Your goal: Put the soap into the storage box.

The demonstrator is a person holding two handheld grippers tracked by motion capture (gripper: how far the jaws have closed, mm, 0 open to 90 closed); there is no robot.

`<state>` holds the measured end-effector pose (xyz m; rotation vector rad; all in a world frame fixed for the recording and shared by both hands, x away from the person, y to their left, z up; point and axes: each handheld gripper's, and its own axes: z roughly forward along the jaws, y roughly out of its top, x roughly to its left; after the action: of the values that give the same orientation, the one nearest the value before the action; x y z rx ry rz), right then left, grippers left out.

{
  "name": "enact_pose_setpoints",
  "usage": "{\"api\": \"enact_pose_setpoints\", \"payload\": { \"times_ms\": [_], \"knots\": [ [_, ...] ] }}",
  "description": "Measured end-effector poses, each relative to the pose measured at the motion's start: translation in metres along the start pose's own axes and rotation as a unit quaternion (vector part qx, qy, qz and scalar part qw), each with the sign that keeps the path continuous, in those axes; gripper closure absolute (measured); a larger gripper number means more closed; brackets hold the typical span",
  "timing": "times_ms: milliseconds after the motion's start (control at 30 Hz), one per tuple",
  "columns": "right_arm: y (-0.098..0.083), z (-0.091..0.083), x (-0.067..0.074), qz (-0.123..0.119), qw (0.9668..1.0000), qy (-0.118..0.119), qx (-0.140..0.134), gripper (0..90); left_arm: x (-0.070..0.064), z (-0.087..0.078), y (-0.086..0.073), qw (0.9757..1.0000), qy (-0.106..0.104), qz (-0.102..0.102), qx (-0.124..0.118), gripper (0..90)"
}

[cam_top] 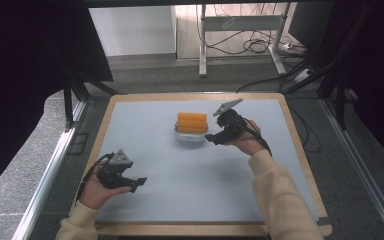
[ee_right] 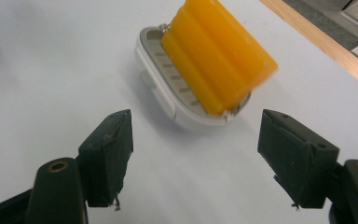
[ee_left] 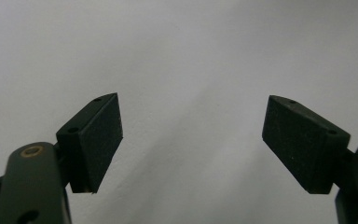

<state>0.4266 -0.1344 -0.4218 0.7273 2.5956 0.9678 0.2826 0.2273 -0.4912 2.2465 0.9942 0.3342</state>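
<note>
Down at the lower left of the high view, the left gripper (cam_top: pixel 139 183) sits low over the pale blue-grey table mat (cam_top: pixel 190 185), held in the person's left hand (cam_top: pixel 96 192), with its grey three-cornered plate (cam_top: pixel 121 158) on top. Its own view confirms it: the 2 black jaws are spread wide, released, nothing between them but bare mat (ee_left: pixel 191 56).

Moving to the centre of the frame, there's the white slotted plastic dish (cam_top: pixel 190 135), and in it a ribbed orange block (cam_top: pixel 192 122), resting on top of the dish and standing proud of the rim. The dish lies a little above the middle of the mat, well apart from the left gripper.

Just right of it, the right gripper (cam_top: pixel 211 139) hovers beside the dish, gripped by the right hand (cam_top: pixel 247 142) in a cream sleeve (cam_top: pixel 280 200). In the right gripper view its jaws are released too, wide apart, with the dish (ee_right: pixel 161 88) and orange block (ee_right: pixel 219 56) straight ahead in the upper centre, not touched. The mat's wooden edge (ee_right: pixel 326 44) runs across the upper right corner.
</note>
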Motion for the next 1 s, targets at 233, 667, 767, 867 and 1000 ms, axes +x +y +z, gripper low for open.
{"api": "enact_pose_setpoints", "payload": {
  "times_ms": [233,667,767,867,1000],
  "knots": [
    [-0.055,-0.04,0.011,0.041,0.9985,-0.012,-0.036,24.3,-0.002,0.0,0.001,1.0,0.003,0.002,0.0,19.9],
    [-0.136,-0.069,0.033,0.105,0.9913,-0.03,-0.074,21.2,-0.004,0.001,0.002,1.0,0.003,0.003,-0.001,19.9],
    [-0.151,-0.064,0.034,0.118,0.9907,-0.035,-0.058,20.7,-0.004,0.001,0.002,1.0,0.004,0.004,-0.002,20.0],
    [-0.158,-0.062,0.032,0.13,0.9896,-0.033,-0.052,20.2,-0.004,-0.001,0.002,1.0,0.005,0.004,-0.002,19.9],
    [-0.157,-0.063,0.031,0.132,0.9885,-0.039,-0.063,20.2,-0.002,-0.002,0.001,1.0,0.005,0.002,-0.002,19.9]
  ]
}}
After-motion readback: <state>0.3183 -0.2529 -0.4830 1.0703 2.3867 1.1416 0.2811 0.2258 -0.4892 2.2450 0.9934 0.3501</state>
